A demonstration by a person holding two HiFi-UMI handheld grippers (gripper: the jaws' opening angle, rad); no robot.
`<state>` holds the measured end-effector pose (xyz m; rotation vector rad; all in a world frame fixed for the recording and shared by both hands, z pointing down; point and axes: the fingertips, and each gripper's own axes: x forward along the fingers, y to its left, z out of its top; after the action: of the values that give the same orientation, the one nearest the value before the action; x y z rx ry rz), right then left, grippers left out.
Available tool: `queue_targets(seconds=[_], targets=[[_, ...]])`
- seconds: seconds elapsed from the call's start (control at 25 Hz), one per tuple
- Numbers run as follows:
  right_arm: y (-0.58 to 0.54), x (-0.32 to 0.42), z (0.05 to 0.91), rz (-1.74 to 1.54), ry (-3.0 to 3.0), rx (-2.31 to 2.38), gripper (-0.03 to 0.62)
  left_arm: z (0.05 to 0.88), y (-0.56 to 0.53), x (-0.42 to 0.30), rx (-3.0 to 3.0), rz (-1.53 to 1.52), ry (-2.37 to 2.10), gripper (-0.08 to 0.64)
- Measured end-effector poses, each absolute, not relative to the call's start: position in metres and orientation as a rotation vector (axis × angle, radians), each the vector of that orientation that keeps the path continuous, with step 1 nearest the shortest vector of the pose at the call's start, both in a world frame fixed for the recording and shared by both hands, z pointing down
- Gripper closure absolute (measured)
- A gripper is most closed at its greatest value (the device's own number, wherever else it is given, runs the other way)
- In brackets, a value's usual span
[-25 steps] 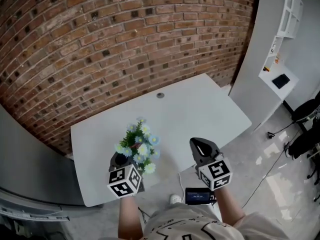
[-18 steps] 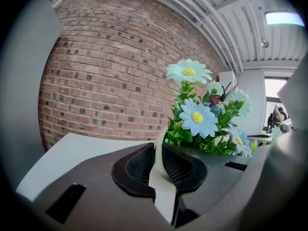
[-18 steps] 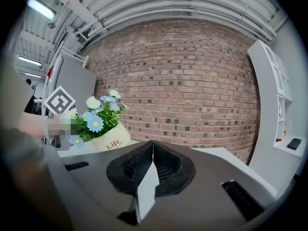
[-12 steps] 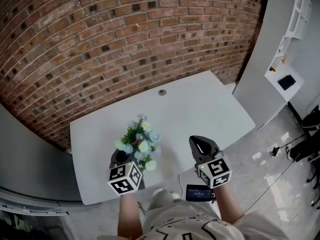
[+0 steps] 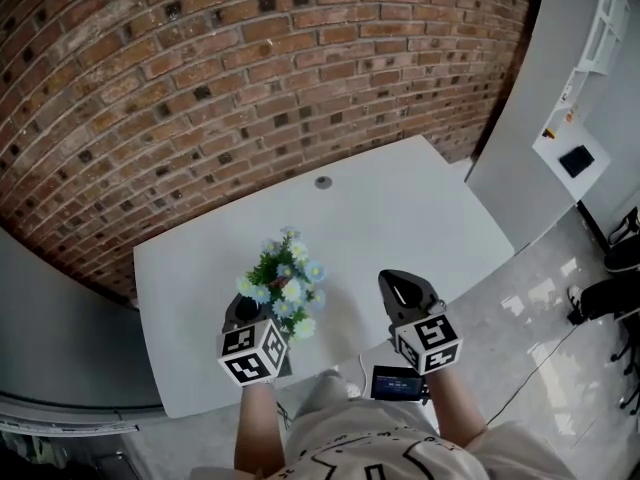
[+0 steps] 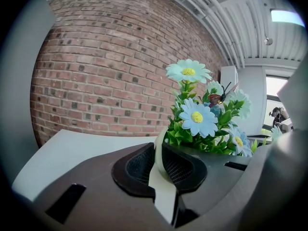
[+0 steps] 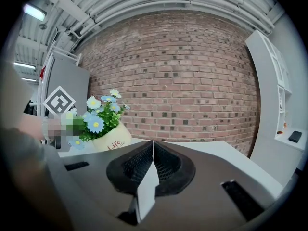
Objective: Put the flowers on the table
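A cream flower pot printed "Life" holds blue and white daisies with green leaves. My left gripper is shut on the pot's rim, and the daisies rise just beyond the jaws. In the head view the flowers sit over the near left part of the white table. The pot's base is hidden, so I cannot tell whether it touches the table. My right gripper is to the right of the flowers, over the table's near edge. It is shut with nothing in it.
A brick wall runs behind the table. A small round grommet sits near the table's far edge. A grey partition and white shelving stand at the right. A curved grey wall borders the left.
Both grippers and the flowers have edged slightly farther over the table. The left gripper stays shut on the pot; the right stays shut and empty.
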<state>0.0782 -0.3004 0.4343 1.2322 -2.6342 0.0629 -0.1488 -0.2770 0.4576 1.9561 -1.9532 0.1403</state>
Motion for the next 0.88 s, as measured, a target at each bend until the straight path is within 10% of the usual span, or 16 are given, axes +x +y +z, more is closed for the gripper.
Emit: queue_targets(seconds=[0.88], targets=[[-0.394,0.062,0.499,0.272,-2.519,1.218,0.575,0.533,-0.368,-0.173,1.861,0.287,-1.835,0.505]])
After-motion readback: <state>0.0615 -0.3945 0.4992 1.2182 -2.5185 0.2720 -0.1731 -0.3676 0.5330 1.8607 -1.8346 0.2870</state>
